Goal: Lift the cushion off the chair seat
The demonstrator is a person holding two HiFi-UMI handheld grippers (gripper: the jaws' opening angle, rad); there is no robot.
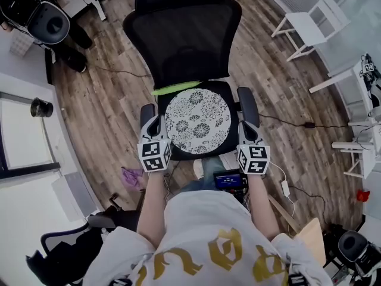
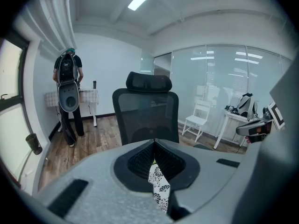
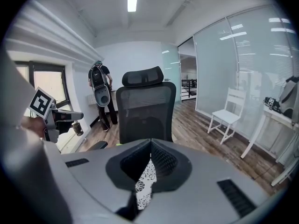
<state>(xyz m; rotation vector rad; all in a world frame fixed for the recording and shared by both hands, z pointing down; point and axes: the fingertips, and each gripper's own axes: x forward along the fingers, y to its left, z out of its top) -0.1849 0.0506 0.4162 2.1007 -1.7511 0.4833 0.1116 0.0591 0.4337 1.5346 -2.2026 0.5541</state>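
Observation:
A round cushion (image 1: 197, 121) with a black-and-white flower print hangs over the seat of a black mesh office chair (image 1: 184, 34). I cannot tell whether it still rests on the seat. My left gripper (image 1: 158, 123) is shut on the cushion's left edge and my right gripper (image 1: 241, 127) on its right edge. In the left gripper view, a strip of printed fabric (image 2: 160, 190) is pinched where the closed left gripper (image 2: 154, 146) meets. The right gripper view shows the same: fabric (image 3: 144, 185) is caught in the closed right gripper (image 3: 151, 146).
A lime-green strip (image 1: 175, 88) lies behind the cushion at the backrest's foot. Chair armrests (image 1: 248, 105) flank the seat. A white chair (image 1: 309, 25) and white table (image 1: 357, 76) stand at the right. A cable with adapter (image 1: 286, 187) and purple cloth (image 1: 132, 176) lie on the floor. A person (image 2: 67, 85) stands at the back.

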